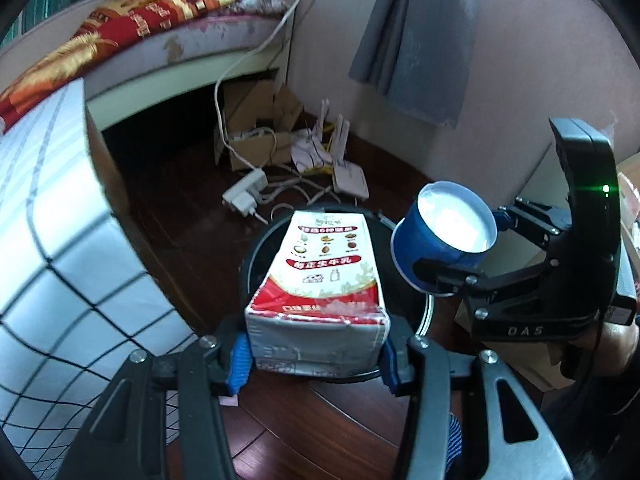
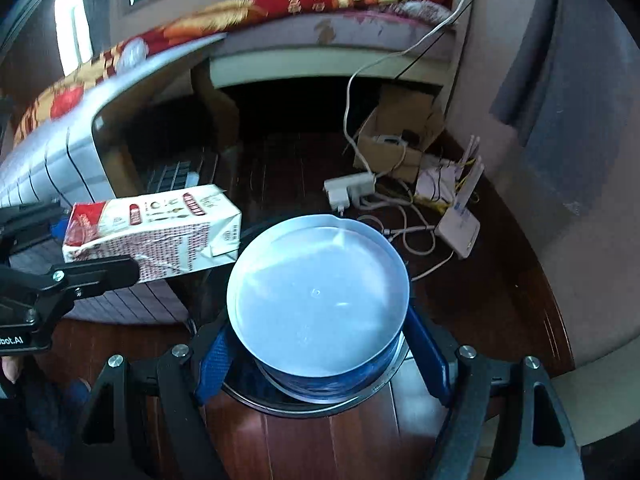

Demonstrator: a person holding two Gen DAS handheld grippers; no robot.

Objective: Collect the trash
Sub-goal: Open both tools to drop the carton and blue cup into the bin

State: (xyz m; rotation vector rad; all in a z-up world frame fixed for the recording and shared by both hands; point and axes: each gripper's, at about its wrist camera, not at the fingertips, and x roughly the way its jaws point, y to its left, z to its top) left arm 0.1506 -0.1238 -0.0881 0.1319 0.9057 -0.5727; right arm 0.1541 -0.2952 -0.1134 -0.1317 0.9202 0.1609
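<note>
A bed (image 1: pixel 168 36) with a red and gold cover runs along the back wall. A grid-patterned white box (image 1: pixel 60 216) stands at its near left, on the dark wooden floor (image 1: pixel 320 432). A round black bin (image 1: pixel 256 256) sits on the floor below both grippers. Behind it lie a cardboard box (image 1: pixel 256 144), a white power strip (image 1: pixel 244 192) and a router (image 1: pixel 350 180).

The left gripper (image 1: pixel 316 356) pinches a red and white carton (image 1: pixel 324 280) by its end, held over the bin. The right gripper (image 2: pixel 320 360) clamps a blue cup (image 2: pixel 320 304) with a white inside, also over the bin, just right of the carton.
</note>
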